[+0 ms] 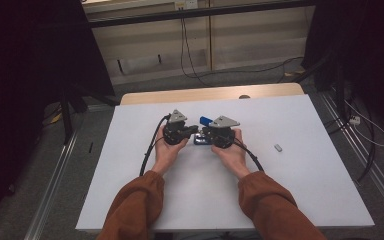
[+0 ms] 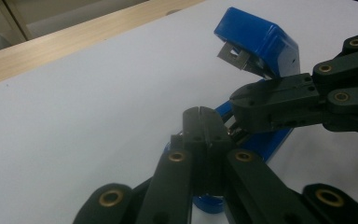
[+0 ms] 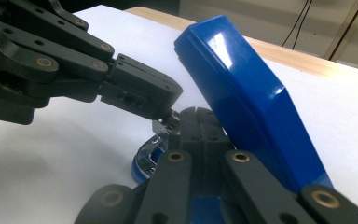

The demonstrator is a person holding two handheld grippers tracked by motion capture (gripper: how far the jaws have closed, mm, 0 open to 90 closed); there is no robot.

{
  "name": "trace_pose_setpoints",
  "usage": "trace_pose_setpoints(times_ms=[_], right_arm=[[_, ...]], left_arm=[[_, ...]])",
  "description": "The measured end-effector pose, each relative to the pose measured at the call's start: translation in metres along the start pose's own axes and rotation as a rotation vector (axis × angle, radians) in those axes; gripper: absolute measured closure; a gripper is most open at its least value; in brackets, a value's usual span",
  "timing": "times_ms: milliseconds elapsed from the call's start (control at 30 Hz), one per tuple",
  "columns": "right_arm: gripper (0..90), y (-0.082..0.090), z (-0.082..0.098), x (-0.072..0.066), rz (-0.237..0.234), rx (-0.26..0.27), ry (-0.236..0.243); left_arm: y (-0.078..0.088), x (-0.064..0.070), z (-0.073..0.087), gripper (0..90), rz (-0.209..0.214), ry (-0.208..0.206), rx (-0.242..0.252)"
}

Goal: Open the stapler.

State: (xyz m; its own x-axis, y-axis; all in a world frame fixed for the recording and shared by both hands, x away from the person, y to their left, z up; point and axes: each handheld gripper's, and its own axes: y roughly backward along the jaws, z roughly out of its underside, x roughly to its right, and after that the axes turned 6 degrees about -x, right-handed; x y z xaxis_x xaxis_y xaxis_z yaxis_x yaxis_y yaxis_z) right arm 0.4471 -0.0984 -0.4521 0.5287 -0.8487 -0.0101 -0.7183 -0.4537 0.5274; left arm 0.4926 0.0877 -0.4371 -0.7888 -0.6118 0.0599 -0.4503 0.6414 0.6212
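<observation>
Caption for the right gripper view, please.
Open blue stapler with lid raised; shut right gripper and shut left gripper meet at its metal base.

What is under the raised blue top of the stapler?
Under the stapler's raised blue top, both shut grippers meet: left gripper and right gripper, above the metal rail. They cover the rail, so staples cannot be seen.

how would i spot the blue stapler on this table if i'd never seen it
Start at the white table and find the person's two hands near its middle. The blue stapler sits between the left gripper and the right gripper, which meet over it. Its glossy blue top is swung open and tilted up, unlike the small grey piece lying flat farther right.
</observation>
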Motion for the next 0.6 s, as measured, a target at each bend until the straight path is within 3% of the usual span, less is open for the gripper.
trace_pose_setpoints(times_ms=[200, 400, 500, 600], right_arm=[[90.0, -0.0013, 0.0004, -0.0017, -0.002, -0.001, 0.002], [90.0, -0.0017, -0.0019, -0.0048, -0.001, 0.011, 0.009], [90.0, -0.0017, -0.0032, -0.0064, 0.003, 0.016, 0.015], [90.0, -0.0008, -0.004, -0.0068, 0.013, 0.023, 0.016]], left_arm=[[-0.0037, 0.0001, 0.0025, 90.0, -0.015, -0.014, -0.028], [-0.0059, -0.001, 0.0044, 90.0, 0.009, 0.004, -0.024], [-0.0094, 0.0025, 0.004, 90.0, -0.009, -0.014, -0.03], [-0.0084, 0.0048, 0.0031, 90.0, -0.023, -0.002, -0.035]])
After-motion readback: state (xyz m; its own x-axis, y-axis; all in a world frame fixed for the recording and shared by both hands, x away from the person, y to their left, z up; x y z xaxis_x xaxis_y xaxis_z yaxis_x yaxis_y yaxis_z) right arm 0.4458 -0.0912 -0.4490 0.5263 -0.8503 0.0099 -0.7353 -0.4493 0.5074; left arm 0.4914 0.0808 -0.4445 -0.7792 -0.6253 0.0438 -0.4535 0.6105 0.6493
